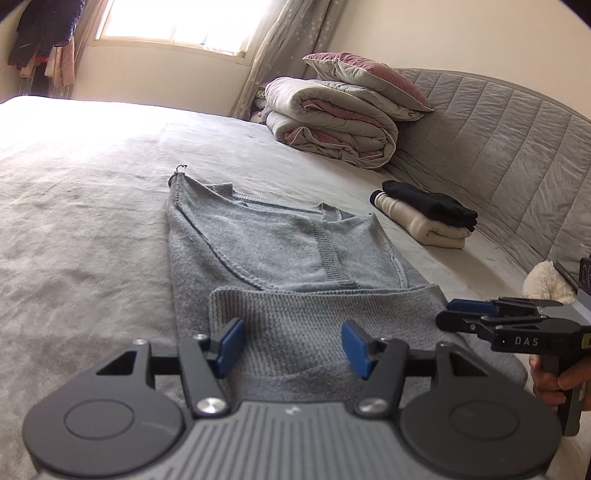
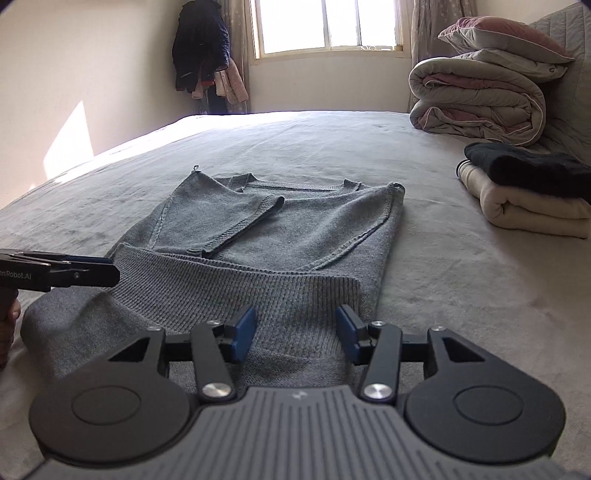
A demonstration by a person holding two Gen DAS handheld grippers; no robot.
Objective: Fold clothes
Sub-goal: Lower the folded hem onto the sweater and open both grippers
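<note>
Lying across the grey bed (image 1: 92,229), the grey knit sweater (image 1: 280,251) has its near part hidden under both tools, so the closest edge cannot be made out from either wrist view. Both sleeves are folded in over the body, and the ribbed hem (image 1: 317,317) is folded up toward the collar.

The left gripper (image 1: 293,347) hovers just over the folded hem, its blue fingers (image 1: 231,345) spread apart with nothing between them; whether the pads touch the knit is hard to tell. From the right wrist view that same tool enters at the left edge, cut off by the frame. The right gripper (image 2: 295,334) sits low over the ribbed band near the sweater's right edge, fingers (image 2: 243,332) likewise spread and empty. Seen from the left wrist, it pokes in side-on at the sweater's right, the hand holding it partly cropped.

The sweater's long axis runs away from the tools, collar (image 2: 291,186) at the far end, pointing toward the window (image 2: 325,26).

To the right of the sweater, well apart, lies a stack of folded clothes (image 2: 528,192), black on cream, cut off at the frame edge. Beyond it sits a rolled duvet (image 2: 480,96) topped by a pillow (image 2: 506,35).
</note>
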